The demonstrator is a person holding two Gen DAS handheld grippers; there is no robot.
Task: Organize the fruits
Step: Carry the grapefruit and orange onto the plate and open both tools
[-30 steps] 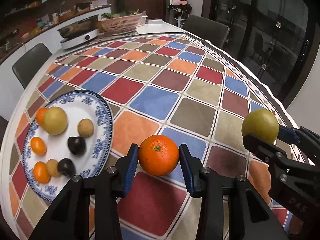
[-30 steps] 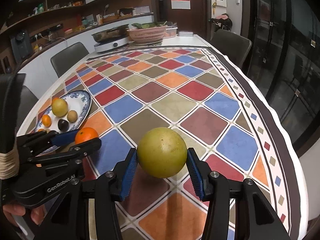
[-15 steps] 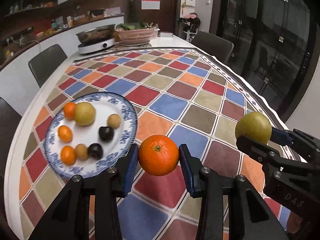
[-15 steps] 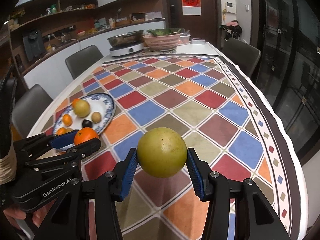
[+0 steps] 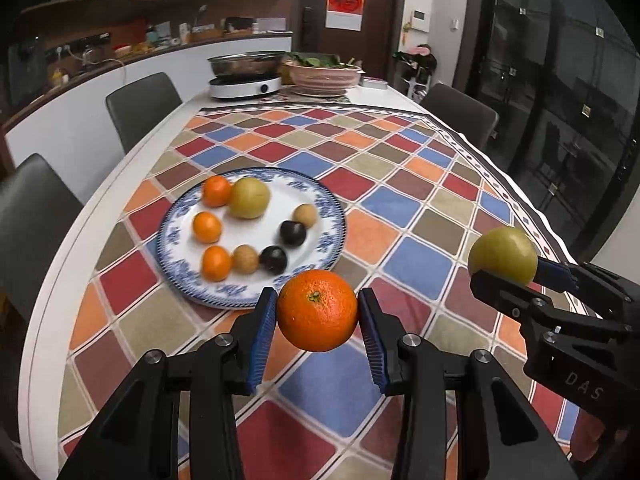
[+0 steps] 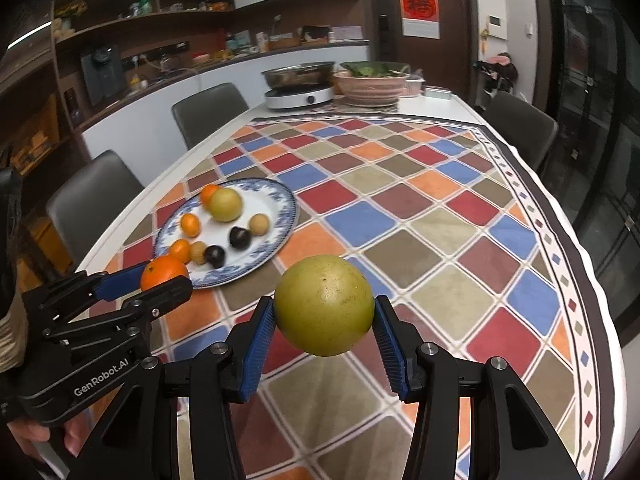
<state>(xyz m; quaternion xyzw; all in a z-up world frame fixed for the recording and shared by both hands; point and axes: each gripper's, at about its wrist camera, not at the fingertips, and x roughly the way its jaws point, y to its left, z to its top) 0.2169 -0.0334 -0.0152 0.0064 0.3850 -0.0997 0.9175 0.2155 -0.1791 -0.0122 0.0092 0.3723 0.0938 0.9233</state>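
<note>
bright orange fruit [image 5: 317, 311], yellow-green fruit [image 6: 324, 305], blue-and-white floral plate [image 5: 332, 216], multicoloured diamond-check tablecloth [image 5: 416, 260]

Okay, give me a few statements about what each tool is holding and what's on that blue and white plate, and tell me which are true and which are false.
1. The left tool grips an orange. True.
2. The right tool is empty. False: it is shut on a yellow-green fruit.
3. The blue and white plate holds two dark fruits. True.
4. The plate holds only oranges. False: it also carries a yellow-green fruit, two tan ones and two dark ones.
5. Both held fruits are off the tablecloth. True.
</note>
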